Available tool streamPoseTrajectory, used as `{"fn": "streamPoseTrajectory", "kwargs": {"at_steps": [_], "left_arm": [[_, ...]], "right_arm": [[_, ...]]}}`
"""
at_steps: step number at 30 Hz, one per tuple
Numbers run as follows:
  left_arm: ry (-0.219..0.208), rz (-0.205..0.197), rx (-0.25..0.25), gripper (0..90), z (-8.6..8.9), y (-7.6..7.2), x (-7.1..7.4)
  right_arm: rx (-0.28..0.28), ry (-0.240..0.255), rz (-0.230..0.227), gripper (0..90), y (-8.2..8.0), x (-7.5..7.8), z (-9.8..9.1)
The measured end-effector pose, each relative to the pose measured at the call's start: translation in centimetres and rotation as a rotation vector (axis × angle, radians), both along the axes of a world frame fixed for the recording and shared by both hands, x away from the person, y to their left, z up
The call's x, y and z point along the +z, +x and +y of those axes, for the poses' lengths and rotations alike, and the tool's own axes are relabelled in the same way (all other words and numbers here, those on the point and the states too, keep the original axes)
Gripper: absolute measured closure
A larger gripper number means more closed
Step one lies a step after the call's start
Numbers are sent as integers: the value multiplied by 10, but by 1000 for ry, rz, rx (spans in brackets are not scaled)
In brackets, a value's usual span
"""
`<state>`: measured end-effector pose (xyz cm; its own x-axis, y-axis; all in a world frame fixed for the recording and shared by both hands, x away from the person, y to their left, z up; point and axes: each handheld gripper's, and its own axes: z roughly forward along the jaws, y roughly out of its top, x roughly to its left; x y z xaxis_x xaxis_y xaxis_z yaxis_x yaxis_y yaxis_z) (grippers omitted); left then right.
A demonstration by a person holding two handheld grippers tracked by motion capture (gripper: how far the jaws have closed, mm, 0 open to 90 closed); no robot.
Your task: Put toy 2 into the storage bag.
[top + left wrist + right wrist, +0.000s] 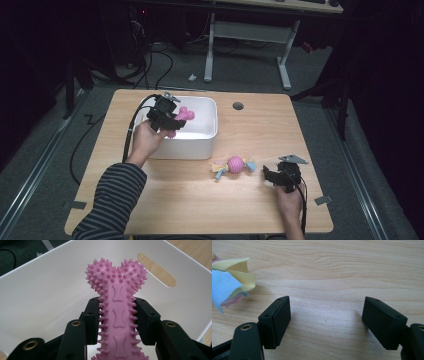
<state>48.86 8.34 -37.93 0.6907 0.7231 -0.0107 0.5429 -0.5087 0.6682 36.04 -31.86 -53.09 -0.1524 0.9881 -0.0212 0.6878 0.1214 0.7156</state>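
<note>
- The left hand-held gripper [172, 119] is pinching a pink spiked bone toy [117, 315] by its shaft; in the left gripper view both black pads press on the spikes at either side, and the lobed end of the toy sticks out past them.
- That toy hangs over the open white bin [207, 131], above its floor and not touching it as far as I can tell; the bin's slotted handle hole shows just beyond the toy's head.
- The right hand-held gripper [272, 176] rests low on the tabletop [260, 125] with its jaws spread and nothing between them.
- Just beside it lies a pink ball toy with cloth tails [234, 165]; its blue and yellow cloth ends reach into the left edge of the right gripper view, apart from the pads.
- Step in hand, as I judge it: dropping the bone into the bin. The next move calls for lowering a little and spreading the left jaws so the toy falls clear of the wall.
- After that the ball toy looks next; the right jaws would need to slide towards it.
- Pose: the left forearm, in a striped sleeve, reaches forward over the bin's near rim; the right hand sits close to the tabletop's near edge, its gripper pointing towards the ball toy.
</note>
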Motion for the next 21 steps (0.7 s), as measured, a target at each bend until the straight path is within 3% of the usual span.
{"fn": "streamPoseTrajectory", "kwargs": {"at_steps": [7,21], "left_arm": [[21,-13,7,585,0,1,-1],[44,24,14,583,0,4,-12]], "right_arm": [[2,-1,-1,232,0,0,0],[1,-1,-1,232,0,0,0]]}}
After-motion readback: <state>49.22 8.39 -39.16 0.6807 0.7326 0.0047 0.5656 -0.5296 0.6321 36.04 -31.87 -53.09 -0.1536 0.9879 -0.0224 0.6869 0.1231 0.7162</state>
